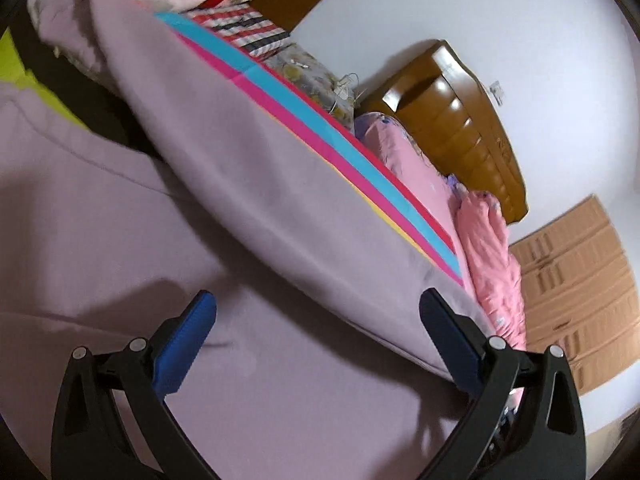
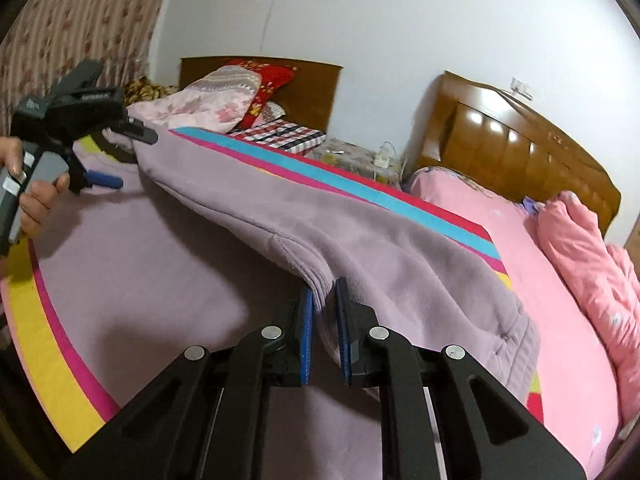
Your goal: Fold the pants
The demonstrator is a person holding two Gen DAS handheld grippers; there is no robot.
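Your right gripper is pinched on the near cuff of the mauve pants, which hang lifted over the bed. Your left gripper gapes wide, holding nothing. Keep the leg taut and lay edges together.

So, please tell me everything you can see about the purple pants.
The purple pants look like thick, soft fleece in pale lilac, with a seam line and a ribbed cuff or waistband near the right gripper, whose blue pads pinch a bunched edge. The cloth is lifted and stretches across the bed towards the left gripper, which is open; whether it touches the far end I cannot tell. Beneath lies a lilac sheet with coloured stripes.
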